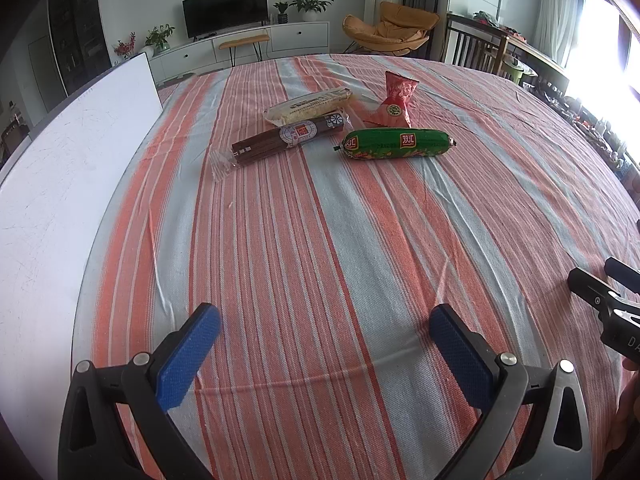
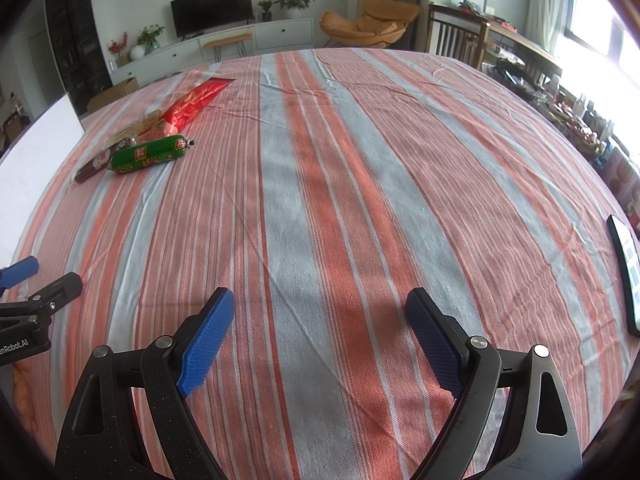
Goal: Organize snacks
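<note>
A white board [image 1: 72, 184] lies along the left edge of the bench [image 1: 320, 240], which is covered by a cloth striped in orange and grey. The four snacks sit in a loose cluster toward the far left part of the bench. Going left to right: a long brown-wrapped snack stick [image 1: 286, 140] lies at a slant, with a pale clear-wrapped pastry [image 1: 308, 106] just behind it and touching it; next comes a green sausage [image 1: 394, 143] lying crosswise, and behind it a red triangular packet [image 1: 394, 102].

The left gripper [image 1: 324, 340] hovers over the near edge, its blue fingers [image 1: 188, 360] spread wide and holding nothing. The right gripper [image 2: 320, 340] is likewise spread and empty, over bare cloth nearer the right side, where a phone [image 2: 626, 272] lies at the right edge.

All snacks are well ahead of both pairs of fingers, none between them. The step in hand is probably the first reach. The left gripper is better placed; the green sausage stands free of its neighbours, so straddling its middle across its width looks cleanest. The brown stick's crinkly wrapper end could slip.
</note>
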A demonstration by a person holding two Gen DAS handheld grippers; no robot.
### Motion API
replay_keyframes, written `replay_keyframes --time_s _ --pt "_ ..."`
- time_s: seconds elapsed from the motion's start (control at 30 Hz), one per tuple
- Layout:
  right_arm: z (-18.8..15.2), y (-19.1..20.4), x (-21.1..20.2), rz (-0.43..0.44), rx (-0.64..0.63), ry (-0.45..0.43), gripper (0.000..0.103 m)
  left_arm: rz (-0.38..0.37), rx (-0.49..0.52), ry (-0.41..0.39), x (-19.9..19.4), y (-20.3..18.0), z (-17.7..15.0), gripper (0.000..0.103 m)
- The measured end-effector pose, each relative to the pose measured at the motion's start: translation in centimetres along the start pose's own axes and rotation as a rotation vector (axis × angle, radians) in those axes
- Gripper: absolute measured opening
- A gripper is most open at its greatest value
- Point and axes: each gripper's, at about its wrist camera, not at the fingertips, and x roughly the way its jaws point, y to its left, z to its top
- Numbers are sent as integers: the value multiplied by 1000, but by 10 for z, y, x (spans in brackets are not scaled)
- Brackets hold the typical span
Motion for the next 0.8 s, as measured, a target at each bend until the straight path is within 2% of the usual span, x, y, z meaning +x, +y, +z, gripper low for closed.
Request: replay_keyframes --time_s 0.37,0.47,0.53,0.57,0.63,0.7,0.73,0.8 --pt "0 0 0 0 1 0 90 3 6 1 -5 -2 -4 103" --pt "0 0 0 0 1 0 90 -19 31 49 -3 -1 2 103" --pt "0 0 0 0 1 0 90 -49 52 129 1 1 15 102" --pt "0 0 0 0 1 0 90 -73 50 142 1 5 23 102" --pt "0 0 0 0 1 0 90 -84 47 106 -5 12 43 102" --pt "0 0 0 0 1 0 90 -47 58 43 -13 22 76 102" --pt "0 0 0 0 1 0 90 -53 78 27 -12 25 93 103" --pt "0 0 0 0 1 0 90 -80 141 52 0 25 116 103"
